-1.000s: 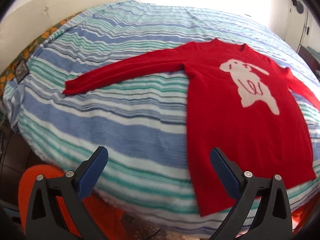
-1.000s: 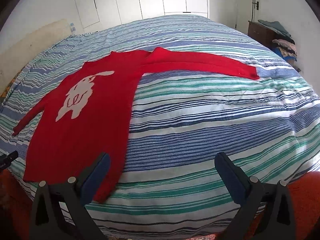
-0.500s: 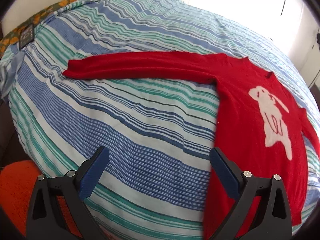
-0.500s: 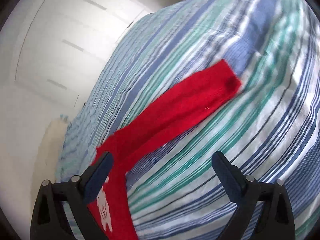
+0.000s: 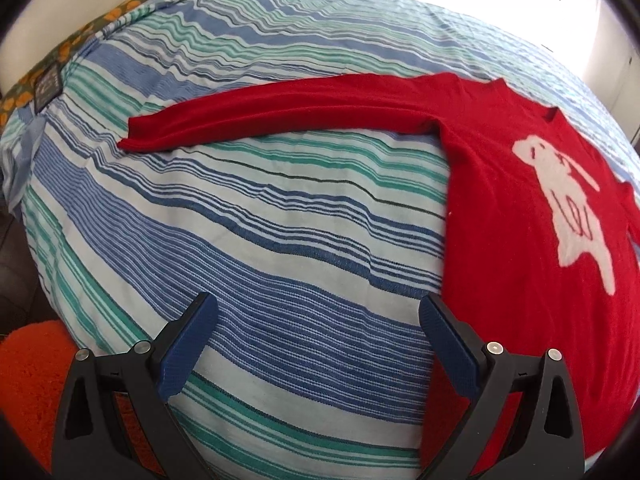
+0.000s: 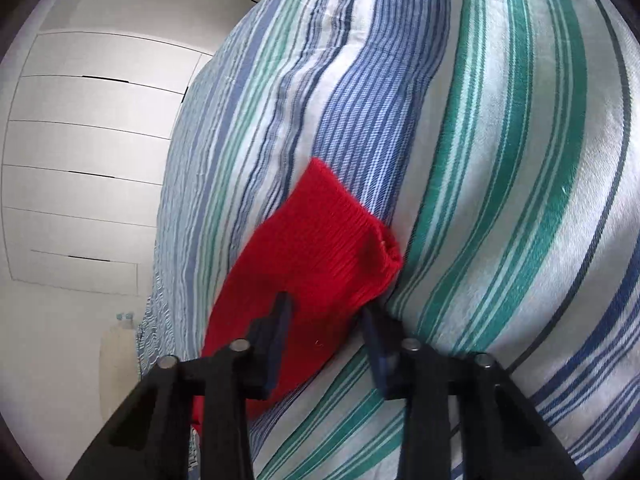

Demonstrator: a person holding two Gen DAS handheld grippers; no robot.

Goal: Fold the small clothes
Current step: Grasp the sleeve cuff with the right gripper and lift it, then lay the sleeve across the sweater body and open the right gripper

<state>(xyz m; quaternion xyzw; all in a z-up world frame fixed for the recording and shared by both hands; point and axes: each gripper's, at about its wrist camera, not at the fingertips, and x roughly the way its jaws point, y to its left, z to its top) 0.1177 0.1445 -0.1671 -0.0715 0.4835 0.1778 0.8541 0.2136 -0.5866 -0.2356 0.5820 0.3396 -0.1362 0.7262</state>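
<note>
A red sweater (image 5: pixel 512 264) with a white rabbit on its chest lies flat on the striped bedcover (image 5: pixel 240 232). One long sleeve (image 5: pixel 280 116) stretches out to the left. My left gripper (image 5: pixel 319 300) hovers open over the bedcover near the bed's front edge, its right finger just beside the sweater's side hem, nothing between its fingers. In the right wrist view the other sleeve's cuff (image 6: pixel 328 232) lies on the bedcover (image 6: pixel 500 160). My right gripper (image 6: pixel 326 304) is rolled sideways and its jaws are closing on this sleeve just behind the cuff, the knit bunched between the pads.
An orange rug (image 5: pixel 28 372) lies on the floor at the bed's near left corner. An orange-patterned cloth (image 5: pixel 72 44) edges the bed at the far left. White cupboard doors (image 6: pixel 80 140) stand beyond the bed in the right wrist view.
My right gripper swung across the bed to the outstretched sleeve's cuff, rolled sideways, dropped low and went from wide open to nearly closed on it. My left gripper drifted left and lower, still open.
</note>
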